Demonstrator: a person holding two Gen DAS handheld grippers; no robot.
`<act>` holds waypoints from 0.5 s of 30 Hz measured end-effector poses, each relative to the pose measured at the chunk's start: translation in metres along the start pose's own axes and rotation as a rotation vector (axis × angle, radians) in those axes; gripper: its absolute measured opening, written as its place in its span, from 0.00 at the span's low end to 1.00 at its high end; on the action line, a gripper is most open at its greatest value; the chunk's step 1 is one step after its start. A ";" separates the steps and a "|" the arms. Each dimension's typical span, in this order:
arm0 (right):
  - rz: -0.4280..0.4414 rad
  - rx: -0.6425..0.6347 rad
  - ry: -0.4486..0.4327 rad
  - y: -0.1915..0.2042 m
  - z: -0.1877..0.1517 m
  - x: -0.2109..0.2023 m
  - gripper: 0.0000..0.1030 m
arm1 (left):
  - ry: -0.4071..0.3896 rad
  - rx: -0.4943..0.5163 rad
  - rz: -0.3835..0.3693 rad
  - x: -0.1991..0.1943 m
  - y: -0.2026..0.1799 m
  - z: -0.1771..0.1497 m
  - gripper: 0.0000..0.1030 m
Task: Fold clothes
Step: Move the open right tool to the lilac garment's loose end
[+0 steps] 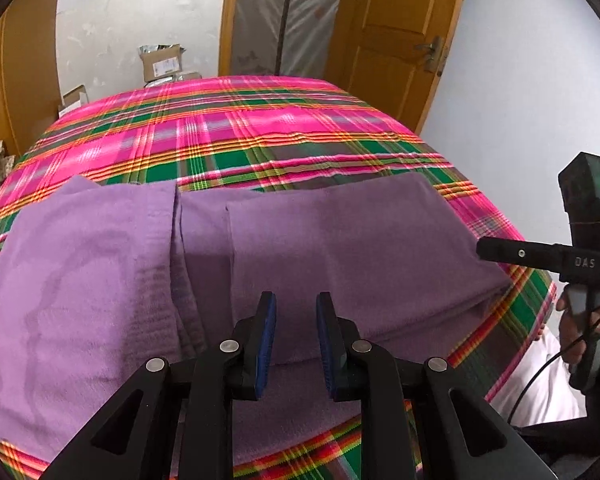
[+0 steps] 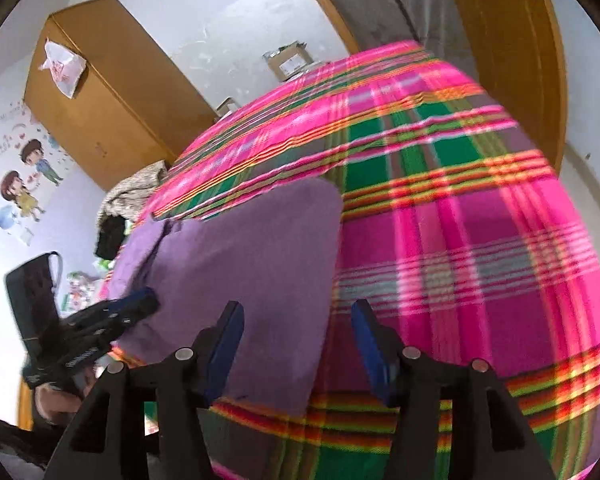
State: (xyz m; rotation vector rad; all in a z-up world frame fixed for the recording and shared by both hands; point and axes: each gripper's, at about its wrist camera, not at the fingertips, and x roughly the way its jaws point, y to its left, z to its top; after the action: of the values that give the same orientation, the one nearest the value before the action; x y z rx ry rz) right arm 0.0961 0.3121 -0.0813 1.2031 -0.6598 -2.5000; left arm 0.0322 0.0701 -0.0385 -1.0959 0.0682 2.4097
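Observation:
A purple garment [image 1: 148,264] lies partly folded on the plaid bed cover [image 1: 260,128], with a folded layer on its right half. My left gripper [image 1: 296,312] is open and empty, just above the garment's near middle. The right gripper shows at the right edge of the left wrist view [image 1: 500,250], beside the garment's right fold. In the right wrist view the right gripper [image 2: 298,322] is open and empty, above the garment's right edge [image 2: 260,264]. The left gripper [image 2: 140,300] shows at the left there, over the purple cloth.
The pink and green plaid cover [image 2: 460,220] spreads over the whole bed. Cardboard boxes [image 1: 162,62] stand past the far edge. A wooden door [image 1: 400,32] is at the back right, a wooden wardrobe [image 2: 108,92] at the left. Other clothes [image 2: 128,196] lie piled by the bed's left side.

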 end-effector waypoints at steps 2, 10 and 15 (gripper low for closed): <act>0.036 -0.003 0.025 0.004 -0.003 0.002 0.55 | 0.001 -0.003 0.000 0.000 -0.001 -0.001 0.21; 0.149 0.130 0.051 -0.010 -0.004 0.007 0.48 | 0.011 -0.005 0.004 0.003 -0.001 -0.001 0.21; 0.155 0.233 0.021 -0.025 0.004 0.016 0.25 | 0.012 -0.008 0.001 0.004 0.000 0.000 0.21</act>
State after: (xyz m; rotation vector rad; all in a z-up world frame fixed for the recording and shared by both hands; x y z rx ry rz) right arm 0.0821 0.3277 -0.1029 1.2011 -1.0205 -2.3289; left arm 0.0304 0.0718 -0.0416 -1.1143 0.0637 2.4064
